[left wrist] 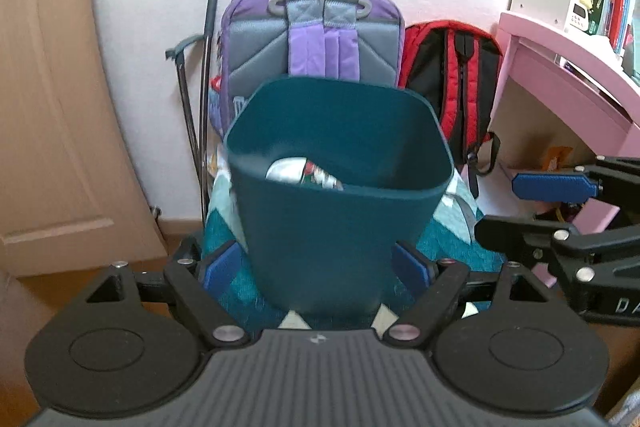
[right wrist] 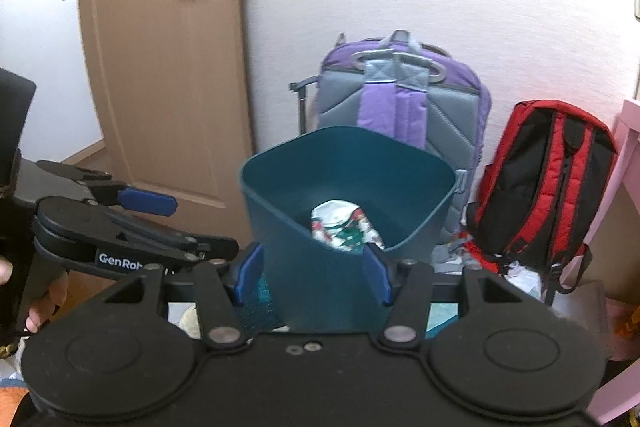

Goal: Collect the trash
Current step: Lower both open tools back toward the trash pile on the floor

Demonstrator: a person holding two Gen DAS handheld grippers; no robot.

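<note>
A dark teal bin (left wrist: pixel 332 227) stands upright on a teal patterned cloth (left wrist: pixel 456 223), straight ahead in both wrist views. Inside it lies a crumpled white wrapper (right wrist: pixel 344 225) with red and green print, also visible as the wrapper (left wrist: pixel 304 175) low behind the near rim. My left gripper (left wrist: pixel 316 267) is open, its blue pads framing the bin's lower part from in front, nothing between them. My right gripper (right wrist: pixel 314 273) is likewise open and empty before the bin (right wrist: pixel 348 187). Each wrist view shows the other gripper to the bin's side and apart from it: the right gripper (left wrist: pixel 516 207), the left gripper (right wrist: pixel 192 223).
Behind the bin, a purple and grey backpack (left wrist: pixel 316 39) and a red and black backpack (right wrist: pixel 548 183) lean on the wall. A brown door (right wrist: pixel 160 67) is at left, a pink desk (left wrist: pixel 560 79) with shelves at right. White crumpled stuff (right wrist: pixel 524 275) lies by the red backpack.
</note>
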